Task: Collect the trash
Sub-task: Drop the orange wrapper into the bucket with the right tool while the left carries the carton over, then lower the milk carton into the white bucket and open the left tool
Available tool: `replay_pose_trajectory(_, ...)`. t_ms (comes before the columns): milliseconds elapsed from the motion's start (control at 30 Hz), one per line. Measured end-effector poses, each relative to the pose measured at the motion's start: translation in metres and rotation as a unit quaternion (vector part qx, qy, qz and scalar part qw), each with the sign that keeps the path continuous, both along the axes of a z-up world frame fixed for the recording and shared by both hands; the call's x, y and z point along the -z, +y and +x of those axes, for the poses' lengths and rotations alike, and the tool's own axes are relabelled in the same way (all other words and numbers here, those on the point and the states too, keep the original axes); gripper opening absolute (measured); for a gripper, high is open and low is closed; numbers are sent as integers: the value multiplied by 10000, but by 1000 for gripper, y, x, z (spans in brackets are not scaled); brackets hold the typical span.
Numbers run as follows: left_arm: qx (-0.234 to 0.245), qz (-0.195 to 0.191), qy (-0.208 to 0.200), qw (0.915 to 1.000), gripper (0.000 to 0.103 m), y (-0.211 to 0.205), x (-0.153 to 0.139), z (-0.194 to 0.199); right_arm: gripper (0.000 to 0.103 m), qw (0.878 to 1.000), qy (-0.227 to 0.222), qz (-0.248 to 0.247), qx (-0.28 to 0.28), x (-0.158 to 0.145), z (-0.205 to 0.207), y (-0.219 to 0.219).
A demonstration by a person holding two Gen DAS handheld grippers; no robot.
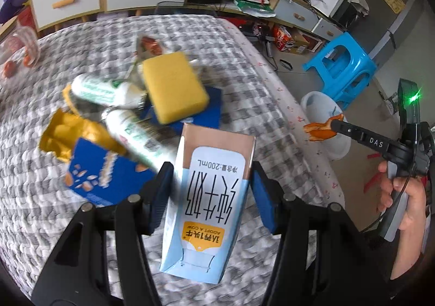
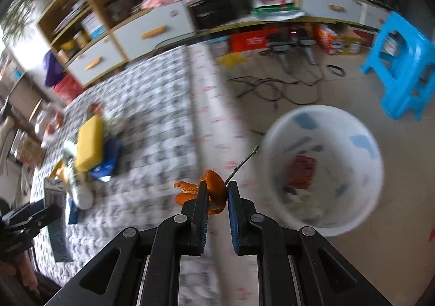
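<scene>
A: What has the left gripper (image 1: 210, 183) got?

B: A milk carton (image 1: 209, 202), pale blue with a brown top band. The 2 blue pads sit against its sides, jaws about half spread, and the carton hangs above the grey checked bed cover (image 1: 244, 66).

A: And the right gripper (image 2: 216, 197)?

B: Its jaws are pinched nearly together on an orange peel (image 2: 213, 191). A thin twig (image 2: 242, 162) sticks up out of the peel. The left view shows the same peel (image 1: 320, 129) at the tip of that gripper, out past the bed edge, with a hand (image 1: 405, 197) around the handle.

A: Where is the bin?

B: A white bin (image 2: 361, 197) stands on the floor just beside the bed. In the right view the peel is near its rim, to the left of it, not over the opening. Something red and some pale scraps lie inside, though blur hides what they are.

A: What remains on the bed?

B: A pile: a yellow sponge (image 1: 174, 88) on a blue packet (image 1: 212, 105), 2 white bottles (image 1: 100, 91) with green print, a gold wrapper (image 1: 70, 134), and a blue snack box (image 1: 106, 172) nearest the left gripper. A blue stool (image 1: 345, 64) stands on the floor beyond the bin.
</scene>
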State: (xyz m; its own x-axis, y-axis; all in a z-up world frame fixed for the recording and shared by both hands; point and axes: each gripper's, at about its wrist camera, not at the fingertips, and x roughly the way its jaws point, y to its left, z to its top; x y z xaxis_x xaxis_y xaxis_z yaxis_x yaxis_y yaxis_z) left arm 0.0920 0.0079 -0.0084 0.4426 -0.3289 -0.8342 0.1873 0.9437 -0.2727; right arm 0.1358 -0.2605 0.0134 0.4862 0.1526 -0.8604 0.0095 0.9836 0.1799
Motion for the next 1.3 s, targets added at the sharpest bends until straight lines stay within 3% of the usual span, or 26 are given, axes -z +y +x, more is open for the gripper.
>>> replay_pose_trajectory(267, 321, 3, -125, 9994, 58, -48, -6, 12, 14, 9960, -33, 52, 897, -3, -12, -87)
replay_pose_trajectory(500, 645, -3, -259, 9976, 58, -100, -10, 25, 17, 9922, 42, 42, 1248, 5, -17, -126)
replay_pose_trajectory(567, 722, -40, -281, 9970, 58, -116, -10, 29, 22, 9919, 132, 64, 1262, 8, -15, -130)
replay_pose_trajectory(633, 829, -93, -304, 9961, 58, -134, -11, 34, 53, 9914, 123, 116, 1295, 8, -18, -134)
replay_pose_trajectory(700, 931, -151, -322, 9950, 58, -153, -11, 40, 63, 9905, 9, 99, 1368, 3, -23, -140)
replay_pose_trajectory(1000, 1269, -266, -449, 9905, 59, -227, -4, 63, 63, 9862, -148, -65, 1647, -8, -48, -174)
replay_pose_trajectory(1300, 1557, -196, -623, 9856, 59, -266, -2, 75, 63, 9816, -146, -36, 1906, -7, -61, -202)
